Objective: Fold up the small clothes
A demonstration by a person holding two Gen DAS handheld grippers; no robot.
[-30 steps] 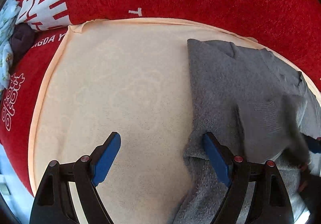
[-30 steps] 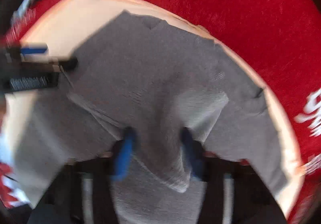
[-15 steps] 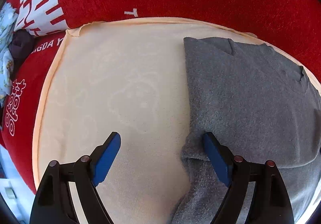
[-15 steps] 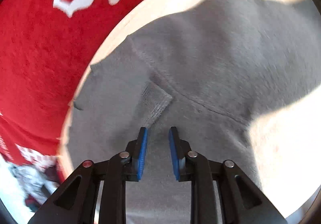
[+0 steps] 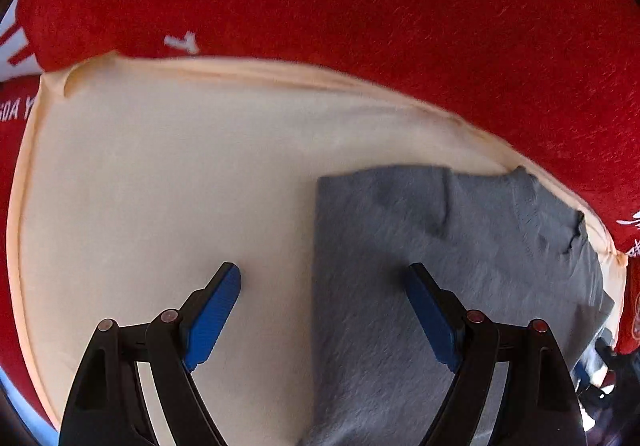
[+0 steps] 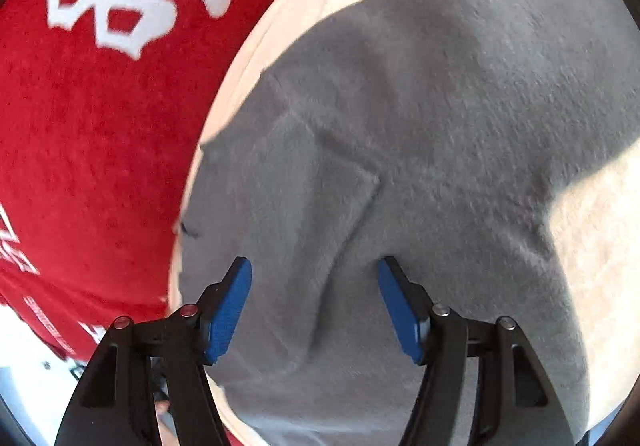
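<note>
A small grey garment (image 5: pixel 420 258) lies flat on a cream mat (image 5: pixel 168 186), partly folded, with a straight left edge. My left gripper (image 5: pixel 322 310) is open and empty, astride that left edge, its right finger over the cloth. In the right wrist view the same grey garment (image 6: pixel 420 126) fills the frame, with a folded sleeve flap in front of the fingers. My right gripper (image 6: pixel 314 306) is open and empty, hovering over the cloth near its edge.
A red blanket (image 5: pixel 360 6) with white lettering surrounds the mat; it also shows in the right wrist view (image 6: pixel 92 126). The mat's raised cream border (image 5: pixel 280 72) runs along the far side. Bare mat (image 6: pixel 600 226) shows right of the garment.
My right gripper let go of the sleeve, swung round to the garment's other side and opened wide. My left gripper stayed open and shifted a little towards the garment.
</note>
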